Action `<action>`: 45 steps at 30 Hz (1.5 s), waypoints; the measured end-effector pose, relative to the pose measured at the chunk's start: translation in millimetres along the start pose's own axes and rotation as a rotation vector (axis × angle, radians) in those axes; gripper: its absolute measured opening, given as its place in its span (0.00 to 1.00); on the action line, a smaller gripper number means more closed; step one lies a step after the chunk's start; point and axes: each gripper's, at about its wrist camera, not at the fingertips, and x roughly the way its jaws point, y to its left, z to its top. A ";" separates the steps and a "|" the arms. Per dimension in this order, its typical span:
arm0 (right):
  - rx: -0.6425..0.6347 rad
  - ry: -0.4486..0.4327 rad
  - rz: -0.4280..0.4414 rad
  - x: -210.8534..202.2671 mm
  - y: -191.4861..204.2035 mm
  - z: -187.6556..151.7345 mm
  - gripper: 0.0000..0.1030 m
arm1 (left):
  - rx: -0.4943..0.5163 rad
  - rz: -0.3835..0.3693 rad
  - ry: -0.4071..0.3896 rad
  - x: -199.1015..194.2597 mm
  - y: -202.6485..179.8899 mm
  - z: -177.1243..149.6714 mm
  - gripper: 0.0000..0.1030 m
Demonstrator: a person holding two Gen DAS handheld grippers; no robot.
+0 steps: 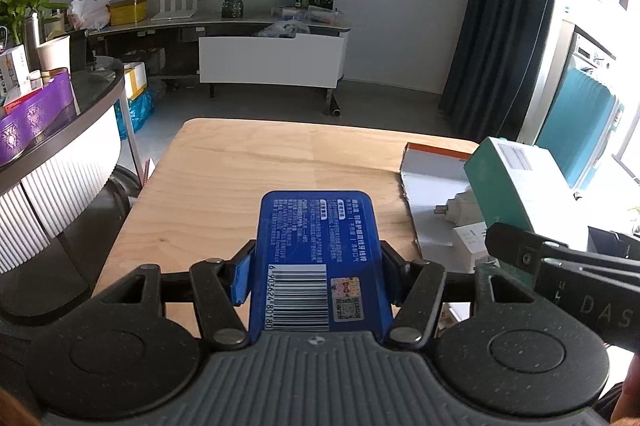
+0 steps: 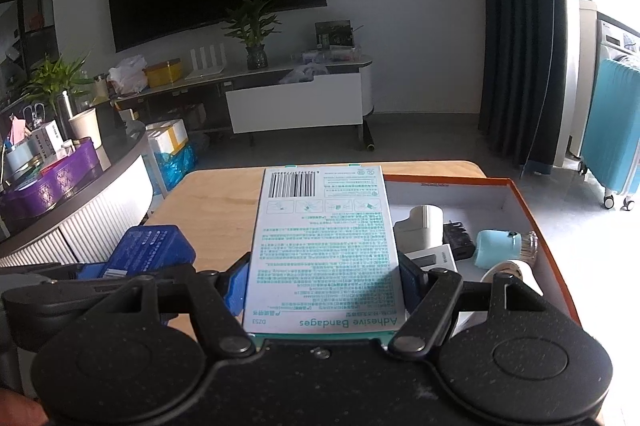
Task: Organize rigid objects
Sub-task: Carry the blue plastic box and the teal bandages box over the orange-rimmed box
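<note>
The orange-edged tray (image 2: 548,226) is sitting at the right end of the wooden worktop (image 1: 240,177) and is already carrying several things: a white plug adapter (image 2: 424,222), a black charger (image 2: 458,240), a pale blue bottle (image 2: 500,246) and a small white box (image 2: 436,258). Two items are not yet in it. The left gripper (image 1: 316,274) is clamping the blue box (image 1: 316,234) with its jaws drawn close on the narrow sides, holding it over the worktop left of the tray. The right gripper (image 2: 322,278) is gripping the adhesive bandages box (image 2: 324,246) with jaws standing wide across it, beside the tray's left edge. Judging by this, both boxes are still waiting to be placed, so the sorting looks well advanced but unfinished
</note>
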 end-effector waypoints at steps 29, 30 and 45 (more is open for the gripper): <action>0.054 -0.023 -0.103 -13.3 -42.6 0.0 0.82 | 0.051 -0.108 0.017 10.3 -36.8 4.6 0.60; 0.058 -0.022 -0.108 -13.1 -44.9 0.1 0.82 | 0.053 -0.112 0.020 11.4 -38.6 5.0 0.60; 0.082 -0.026 -0.191 -15.3 -80.5 7.0 0.82 | 0.085 -0.181 0.045 24.1 -60.6 14.9 0.60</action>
